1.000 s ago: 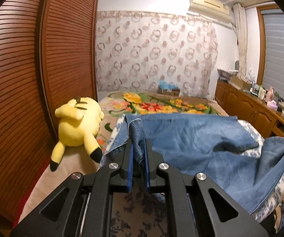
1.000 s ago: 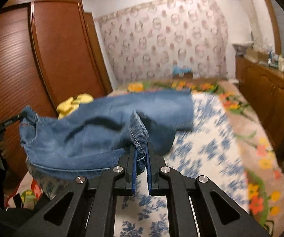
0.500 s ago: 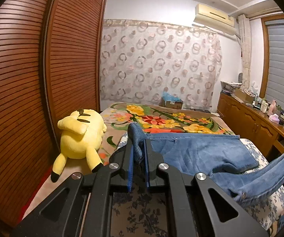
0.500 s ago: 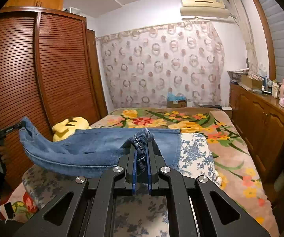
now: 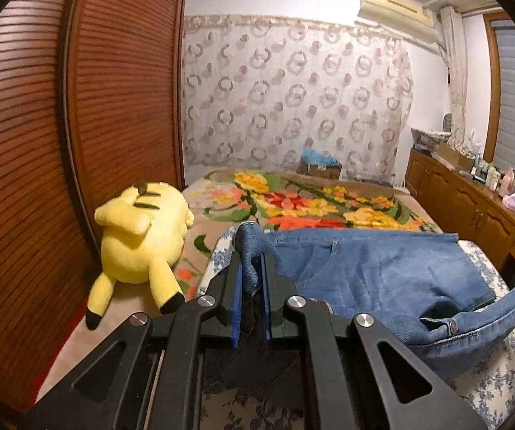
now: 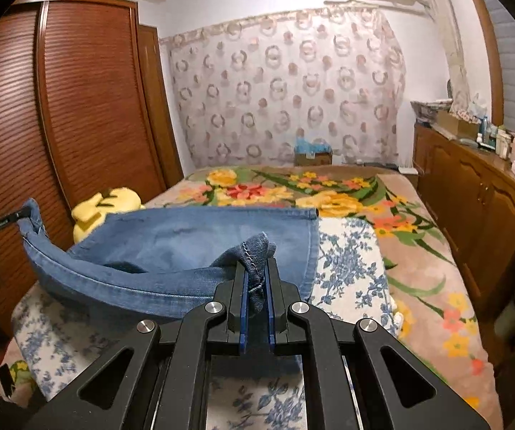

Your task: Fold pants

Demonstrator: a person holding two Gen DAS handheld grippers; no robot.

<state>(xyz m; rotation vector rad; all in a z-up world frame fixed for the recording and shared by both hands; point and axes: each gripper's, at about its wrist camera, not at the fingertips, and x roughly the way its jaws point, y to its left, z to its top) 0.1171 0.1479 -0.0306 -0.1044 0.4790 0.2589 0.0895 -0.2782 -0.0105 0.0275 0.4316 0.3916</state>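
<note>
A flowered bed [image 6: 419,261] fills the room. The jeans [image 6: 185,236] lie across its near end, beside the yellow plush toy [image 5: 142,236]. The left gripper [image 5: 251,268] and right gripper [image 6: 255,279] each clamp a raised corner.

pants [image 5: 383,272] on bed [image 5: 315,208] | plush toy [image 5: 142,236] left of pants
</note>
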